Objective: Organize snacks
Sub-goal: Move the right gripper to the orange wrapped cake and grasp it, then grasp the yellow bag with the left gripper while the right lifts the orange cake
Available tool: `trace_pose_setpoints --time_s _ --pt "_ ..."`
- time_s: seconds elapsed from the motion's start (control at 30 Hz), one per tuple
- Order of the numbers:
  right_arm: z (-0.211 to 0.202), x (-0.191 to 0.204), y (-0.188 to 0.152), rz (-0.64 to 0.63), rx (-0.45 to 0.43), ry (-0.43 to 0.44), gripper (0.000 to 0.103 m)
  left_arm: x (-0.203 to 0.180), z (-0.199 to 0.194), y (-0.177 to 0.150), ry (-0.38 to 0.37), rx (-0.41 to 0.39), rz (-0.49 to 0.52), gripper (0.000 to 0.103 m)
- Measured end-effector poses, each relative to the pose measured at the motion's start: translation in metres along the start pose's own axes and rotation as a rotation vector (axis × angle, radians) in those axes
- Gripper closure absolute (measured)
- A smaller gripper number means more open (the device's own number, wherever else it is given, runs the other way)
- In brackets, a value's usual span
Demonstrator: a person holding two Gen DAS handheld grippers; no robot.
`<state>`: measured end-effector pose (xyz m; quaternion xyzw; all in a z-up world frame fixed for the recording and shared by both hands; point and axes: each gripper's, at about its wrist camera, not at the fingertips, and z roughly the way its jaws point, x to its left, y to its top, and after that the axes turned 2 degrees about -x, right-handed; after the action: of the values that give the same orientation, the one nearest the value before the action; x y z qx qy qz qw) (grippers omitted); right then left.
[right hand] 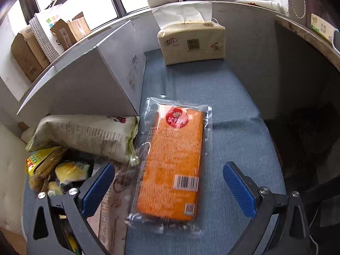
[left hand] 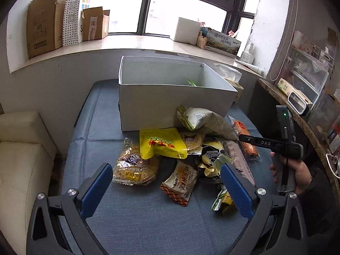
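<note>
A pile of snack packets lies on the blue tablecloth (left hand: 136,216) in front of a white open box (left hand: 161,102). The pile includes a yellow pouch (left hand: 159,143), a golden bread packet (left hand: 133,165) and a large white chip bag (left hand: 210,120). My left gripper (left hand: 166,188) is open above the front of the pile, holding nothing. My right gripper (right hand: 169,188) is open, its blue pads either side of an orange wafer packet (right hand: 172,163) lying flat on the cloth. In the left wrist view the right gripper (left hand: 241,137) reaches in from the right near that orange packet (left hand: 246,140).
A tissue pack (right hand: 191,42) stands behind the box at the table's far end. A cream sofa (left hand: 19,155) is on the left. A cluttered shelf (left hand: 297,97) runs along the right. Cardboard boxes (left hand: 46,27) line the windowsill. A person's hand (left hand: 297,174) holds the right gripper.
</note>
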<state>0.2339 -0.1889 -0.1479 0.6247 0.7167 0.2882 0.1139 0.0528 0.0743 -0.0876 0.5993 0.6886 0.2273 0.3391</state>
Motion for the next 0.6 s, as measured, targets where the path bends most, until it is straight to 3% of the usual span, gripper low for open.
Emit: trace_pose_setpoints --time_s 0.27,0.47,0.53,0.6 --pt "0.013 0.010 -0.002 -0.101 0.019 -0.077 0.003 0.018 0.011 -0.004 -0.004 0.029 -0.049 0.000" --pt "-0.006 0.002 -0.012 -0.092 0.008 -0.041 0.030 0.020 0.020 -0.008 -0.010 0.048 -0.051 0.000" --pt "-0.017 -0.003 -0.015 -0.073 -0.010 0.009 0.044 0.019 0.021 -0.009 -0.008 0.051 -0.044 0.000" --pt "-0.021 -0.006 -0.017 -0.054 0.008 0.040 0.045 0.019 0.022 -0.009 -0.008 0.054 -0.046 0.000"
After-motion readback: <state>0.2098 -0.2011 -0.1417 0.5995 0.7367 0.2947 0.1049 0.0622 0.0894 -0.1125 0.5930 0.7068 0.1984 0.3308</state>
